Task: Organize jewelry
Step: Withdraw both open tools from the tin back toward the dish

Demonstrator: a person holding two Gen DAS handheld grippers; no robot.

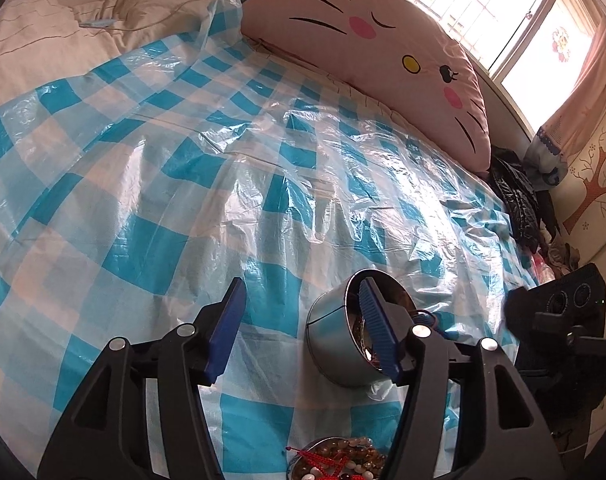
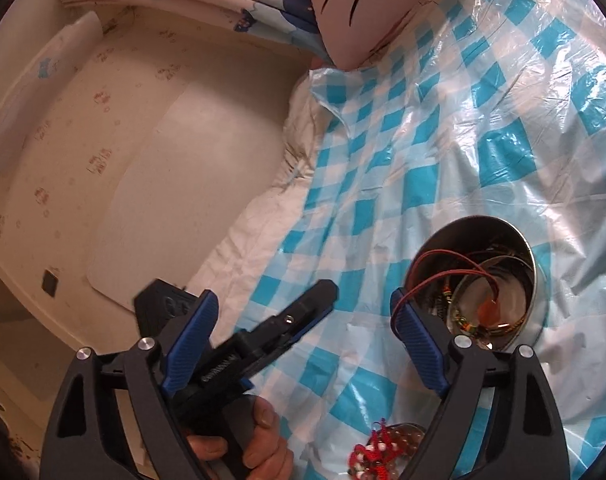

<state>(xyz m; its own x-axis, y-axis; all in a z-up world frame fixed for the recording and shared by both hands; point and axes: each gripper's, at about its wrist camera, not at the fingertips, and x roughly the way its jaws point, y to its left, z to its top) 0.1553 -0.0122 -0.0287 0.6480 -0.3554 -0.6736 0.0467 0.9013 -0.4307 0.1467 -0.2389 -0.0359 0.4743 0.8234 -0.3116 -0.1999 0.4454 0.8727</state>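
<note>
A round metal tin (image 1: pixel 331 340) (image 2: pixel 475 236) stands on the blue-and-white checked plastic sheet (image 1: pixel 163 168) (image 2: pixel 403 160). It holds bangles, beaded bracelets and a red cord (image 2: pixel 447 256) with an orange pendant. My left gripper (image 1: pixel 303 286) (image 2: pixel 295 316) is open, its right finger in front of the tin's mouth and nothing pressed between the pads. My right gripper (image 2: pixel 303 296) is open wide, its right fingertip close to a loop of the red cord. A shallow dish of brown and white beads with red knotted cords (image 1: pixel 339 460) (image 2: pixel 383 456) lies nearest me.
A pink cat-face cushion (image 1: pixel 383 52) (image 2: pixel 343 4) lies at the head of the bed. A white quilt (image 1: pixel 55 32) is bunched at the far left. Dark clothes (image 1: pixel 519 200) are heaped beside the bed under the window (image 1: pixel 503 20). A hand (image 2: pixel 259 440) grips the left gripper's handle.
</note>
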